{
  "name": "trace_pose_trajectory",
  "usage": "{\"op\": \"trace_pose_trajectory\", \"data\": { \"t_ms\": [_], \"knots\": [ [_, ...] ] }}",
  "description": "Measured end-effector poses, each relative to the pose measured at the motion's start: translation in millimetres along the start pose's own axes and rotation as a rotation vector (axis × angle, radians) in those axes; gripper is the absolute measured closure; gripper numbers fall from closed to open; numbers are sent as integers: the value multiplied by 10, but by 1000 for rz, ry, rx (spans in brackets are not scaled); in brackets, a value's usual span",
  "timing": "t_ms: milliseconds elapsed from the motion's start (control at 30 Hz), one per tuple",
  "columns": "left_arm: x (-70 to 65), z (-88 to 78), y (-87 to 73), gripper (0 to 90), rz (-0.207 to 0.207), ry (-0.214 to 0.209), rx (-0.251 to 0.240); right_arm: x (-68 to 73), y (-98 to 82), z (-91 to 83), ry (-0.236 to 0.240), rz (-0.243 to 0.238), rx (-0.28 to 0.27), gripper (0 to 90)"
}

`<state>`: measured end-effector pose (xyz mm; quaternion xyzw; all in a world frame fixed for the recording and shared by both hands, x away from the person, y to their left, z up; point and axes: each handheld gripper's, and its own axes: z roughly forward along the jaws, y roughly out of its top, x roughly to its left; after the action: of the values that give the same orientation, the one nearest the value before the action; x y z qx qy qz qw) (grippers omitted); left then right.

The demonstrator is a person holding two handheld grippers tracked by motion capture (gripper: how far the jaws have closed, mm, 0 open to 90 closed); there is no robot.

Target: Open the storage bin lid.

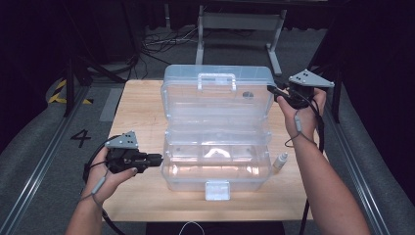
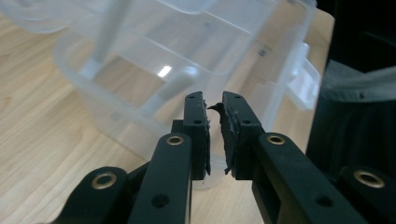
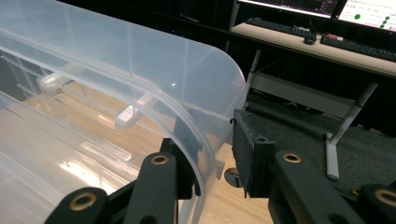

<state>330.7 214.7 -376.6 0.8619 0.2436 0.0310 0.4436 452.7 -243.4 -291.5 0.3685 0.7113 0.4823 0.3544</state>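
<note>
Right now my right tool (image 3: 212, 161) straddles the raised lid (image 1: 218, 90) rim of the clear box (image 1: 215, 166) mid-bench, jaws apart, while my left tool (image 2: 215, 135), nearly together and empty, points at its base wall.

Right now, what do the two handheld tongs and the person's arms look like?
Both tongs, left and right, are black, each topped by a grey three-cornered plate with small holes. Brass-coloured rivets dot the black jaw arms, and the left tongs' grey pads look torn. A black cable trails from each. The forearms are bare, without sleeves.
</note>
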Motion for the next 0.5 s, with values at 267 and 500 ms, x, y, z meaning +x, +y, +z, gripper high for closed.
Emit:
{"op": "trace_pose_trajectory", "data": {
  "t_ms": [267, 500],
  "knots": [
    [-102, 238, 27, 756, 70, -92, 84, -22, 6, 9, 15, 16, 7, 702],
    [-159, 416, 26, 694, 98, -97, 167, -30, 8, 31, 15, 22, 7, 705]
  ]
}}
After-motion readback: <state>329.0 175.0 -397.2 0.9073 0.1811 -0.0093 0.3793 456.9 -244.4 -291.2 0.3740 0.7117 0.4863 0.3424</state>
